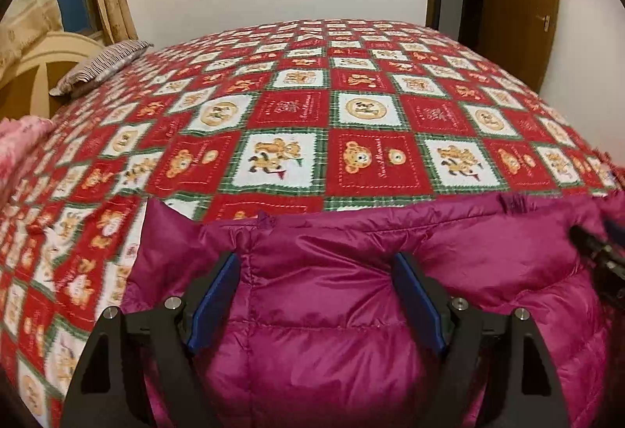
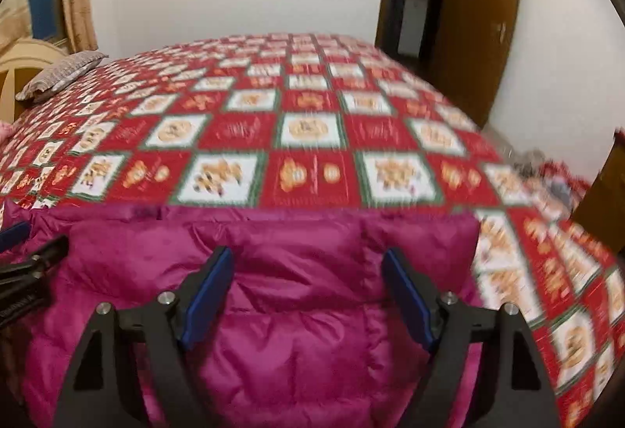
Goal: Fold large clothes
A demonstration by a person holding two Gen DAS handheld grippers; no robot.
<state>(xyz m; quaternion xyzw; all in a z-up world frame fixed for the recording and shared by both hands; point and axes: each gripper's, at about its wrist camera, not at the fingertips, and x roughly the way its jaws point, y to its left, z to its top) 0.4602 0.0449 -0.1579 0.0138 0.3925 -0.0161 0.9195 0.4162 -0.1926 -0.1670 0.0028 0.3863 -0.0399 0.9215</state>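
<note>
A magenta down jacket [image 1: 351, 291] lies flat at the near edge of the bed [image 1: 351, 123]. Left gripper [image 1: 316, 295] and right gripper [image 2: 306, 291] hover over it, fingers spread wide, gripping nothing. Likely between folds; next, pinch an edge

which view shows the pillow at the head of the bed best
The left wrist view: the striped pillow is sharp and larger there, lying on the bedspread corner by the headboard. The right wrist view shows the same pillow smaller and motion-blurred near the frame's left edge.
</note>
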